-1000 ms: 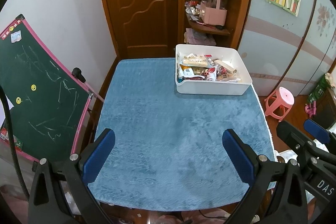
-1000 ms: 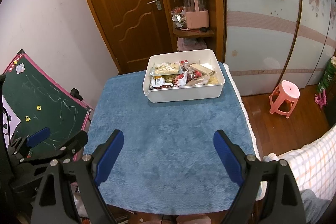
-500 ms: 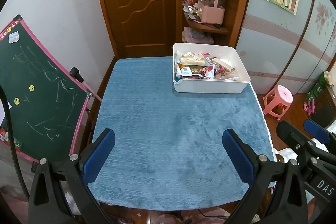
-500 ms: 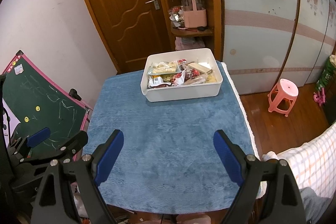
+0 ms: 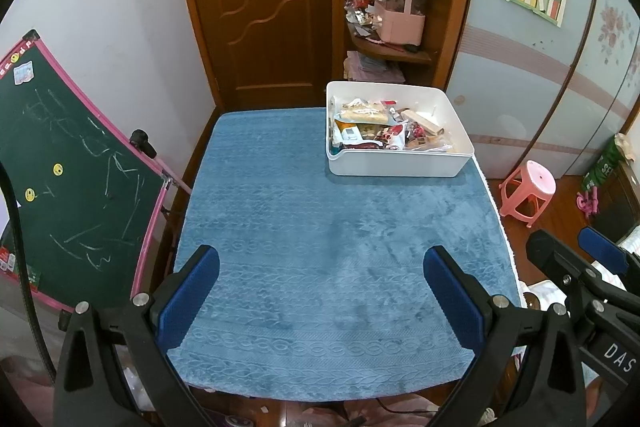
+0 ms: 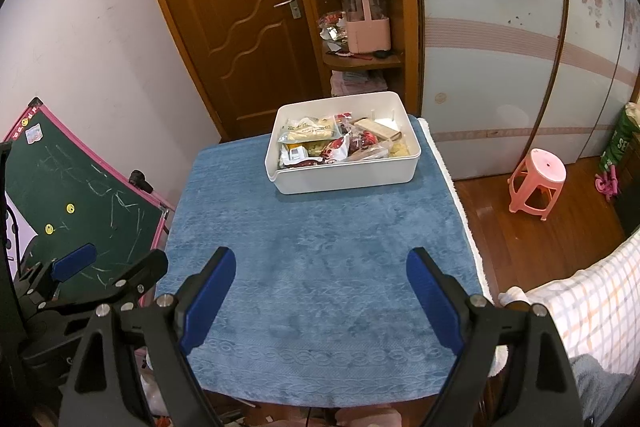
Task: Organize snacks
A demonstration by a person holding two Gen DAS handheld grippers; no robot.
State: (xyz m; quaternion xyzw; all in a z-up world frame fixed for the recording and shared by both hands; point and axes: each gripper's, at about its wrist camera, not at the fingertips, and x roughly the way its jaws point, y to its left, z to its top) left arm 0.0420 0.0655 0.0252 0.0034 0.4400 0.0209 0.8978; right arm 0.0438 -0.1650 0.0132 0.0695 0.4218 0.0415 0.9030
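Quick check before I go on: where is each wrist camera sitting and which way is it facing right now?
Left wrist: on the left gripper, angled down over the blue table toward the white bin of snacks; its own open fingers and the right gripper at the right edge show.
Right wrist: on the right gripper, facing likewise; its open fingers and the left gripper at the left edge show.
Shared: table, bin, door, shelf, pink stool.

bin (image 5: 398,163): white, rectangular, open-topped, upright; far ahead of the left gripper (image 5: 320,291), off to its right; well apart
snacks (image 5: 384,131): mixed wrapped packets, heaped loosely inside bin, mostly toward its left and middle
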